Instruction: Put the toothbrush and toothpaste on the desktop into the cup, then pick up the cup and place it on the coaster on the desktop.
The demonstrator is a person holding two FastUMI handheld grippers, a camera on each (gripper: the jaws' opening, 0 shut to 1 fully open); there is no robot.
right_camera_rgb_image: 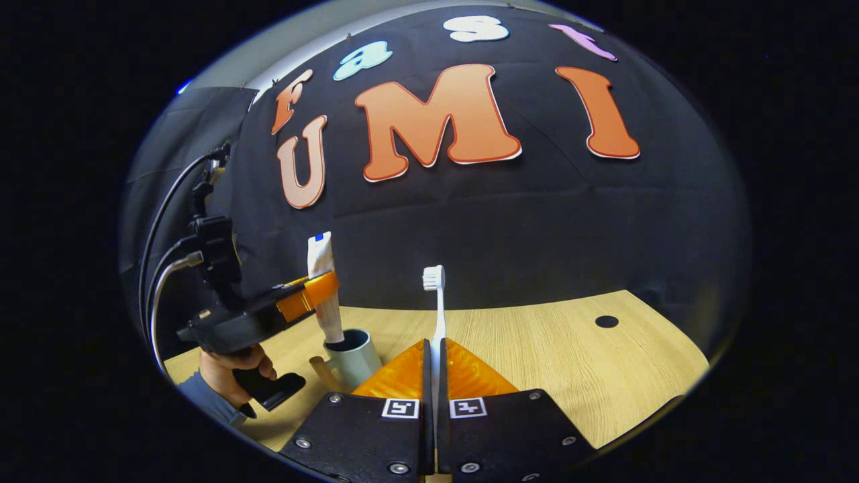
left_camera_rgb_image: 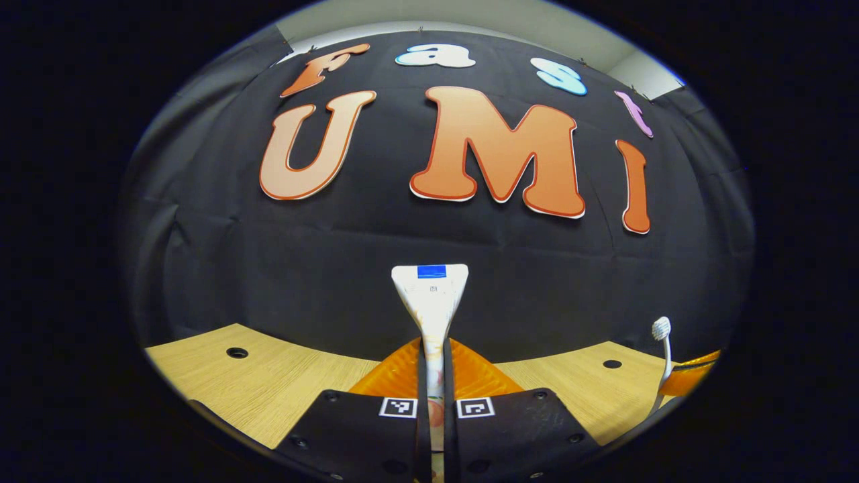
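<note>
My left gripper [left_camera_rgb_image: 435, 365] is shut on a white toothpaste tube [left_camera_rgb_image: 431, 298], which stands upright with its flat crimped end on top. In the right gripper view that left gripper [right_camera_rgb_image: 312, 295] holds the toothpaste tube [right_camera_rgb_image: 321, 268] over a pale cup [right_camera_rgb_image: 356, 359] with a handle. The tube's lower end dips into the cup's mouth. My right gripper [right_camera_rgb_image: 433, 365] is shut on a white toothbrush [right_camera_rgb_image: 439, 315], bristles up, to the right of the cup. The left gripper view shows the toothbrush [left_camera_rgb_image: 662, 330] at the far right.
A light wooden desktop [right_camera_rgb_image: 550, 362] with dark round holes [right_camera_rgb_image: 606, 321] spreads out to the right of the cup. A hand [right_camera_rgb_image: 228, 365] grips the left gripper's handle, and cables rise from it. The black cloth wall stands close behind the desk.
</note>
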